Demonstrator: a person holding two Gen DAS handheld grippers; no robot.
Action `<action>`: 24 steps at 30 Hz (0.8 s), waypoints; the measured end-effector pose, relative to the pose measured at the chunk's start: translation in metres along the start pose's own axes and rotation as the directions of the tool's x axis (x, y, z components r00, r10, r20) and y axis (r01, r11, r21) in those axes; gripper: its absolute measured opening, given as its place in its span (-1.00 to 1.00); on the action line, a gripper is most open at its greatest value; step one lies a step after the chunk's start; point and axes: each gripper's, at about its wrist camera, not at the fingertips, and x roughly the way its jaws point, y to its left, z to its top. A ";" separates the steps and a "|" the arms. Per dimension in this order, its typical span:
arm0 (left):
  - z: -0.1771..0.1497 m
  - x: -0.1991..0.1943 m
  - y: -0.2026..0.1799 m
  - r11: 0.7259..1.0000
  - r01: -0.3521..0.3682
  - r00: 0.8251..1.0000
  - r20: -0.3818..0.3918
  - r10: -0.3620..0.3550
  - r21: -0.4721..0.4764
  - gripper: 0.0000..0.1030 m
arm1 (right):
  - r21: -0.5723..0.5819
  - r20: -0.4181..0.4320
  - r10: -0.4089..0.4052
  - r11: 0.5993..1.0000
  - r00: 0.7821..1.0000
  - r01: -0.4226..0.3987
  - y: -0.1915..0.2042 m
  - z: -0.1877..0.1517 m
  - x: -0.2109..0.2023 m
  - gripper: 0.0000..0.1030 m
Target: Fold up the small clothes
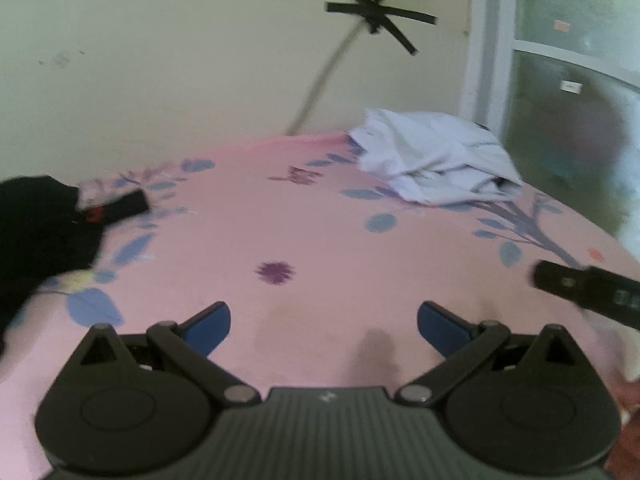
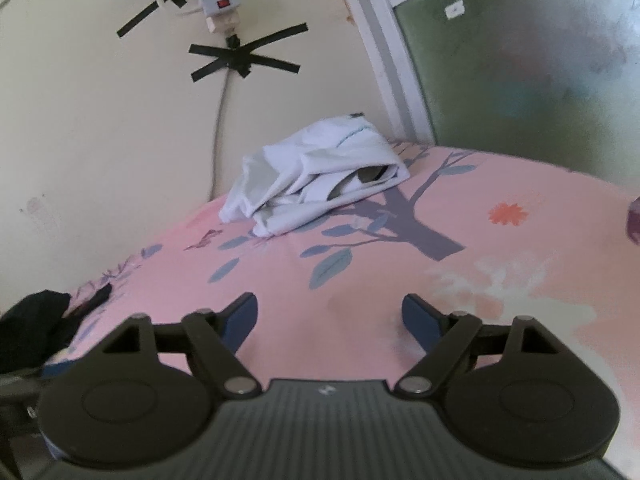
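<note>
- Left gripper (image 1: 324, 322) fingers apart, holding nothing, above pink bed sheet (image 1: 320, 224).
- Right gripper (image 2: 330, 316) likewise apart, holding nothing.
- Black garment (image 1: 36, 232) at left.
- White garment (image 2: 316, 184) crumpled at far edge, near wall (image 2: 100, 140).

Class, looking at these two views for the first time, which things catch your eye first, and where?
A crumpled white garment lies at the far side of the pink floral sheet, near the wall. Black tape crosses hold a cable there. A black garment lies at the left edge.
</note>
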 end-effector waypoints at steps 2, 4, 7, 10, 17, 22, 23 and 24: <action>0.001 0.000 0.002 0.999 -0.033 0.999 0.007 0.033 0.013 0.99 | 0.024 0.015 -0.022 0.999 1.000 0.022 -0.003 -0.001 -0.004 0.52; 0.001 0.001 0.002 0.999 -0.046 0.999 0.004 0.046 0.023 0.99 | 0.072 0.011 -0.034 0.997 0.999 0.033 -0.007 -0.002 -0.005 0.52; 0.001 0.001 0.002 0.998 -0.060 0.998 0.005 0.060 0.028 0.99 | 0.084 0.017 -0.042 0.996 0.999 0.041 -0.008 -0.004 -0.006 0.52; 0.000 0.001 0.002 0.998 -0.058 0.998 0.007 0.058 0.033 0.99 | 0.076 0.015 -0.037 0.996 0.999 0.036 -0.006 -0.004 -0.007 0.52; 0.000 0.003 0.002 0.997 -0.065 0.998 -0.002 0.065 0.034 0.99 | 0.065 0.009 -0.026 0.998 1.000 0.025 -0.004 -0.006 -0.007 0.52; 0.000 0.004 0.003 0.998 -0.059 0.998 -0.011 0.059 0.038 0.99 | 0.039 0.001 -0.013 0.999 1.000 0.013 0.000 -0.007 -0.007 0.52; 0.000 0.004 0.003 0.998 -0.057 0.998 -0.013 0.058 0.041 0.99 | 0.031 -0.001 -0.010 0.999 1.000 0.010 0.001 -0.007 -0.007 0.52; 0.000 0.004 0.003 0.997 -0.056 0.998 -0.013 0.057 0.043 0.99 | 0.025 -0.003 -0.009 1.000 1.000 0.009 0.003 -0.008 -0.007 0.52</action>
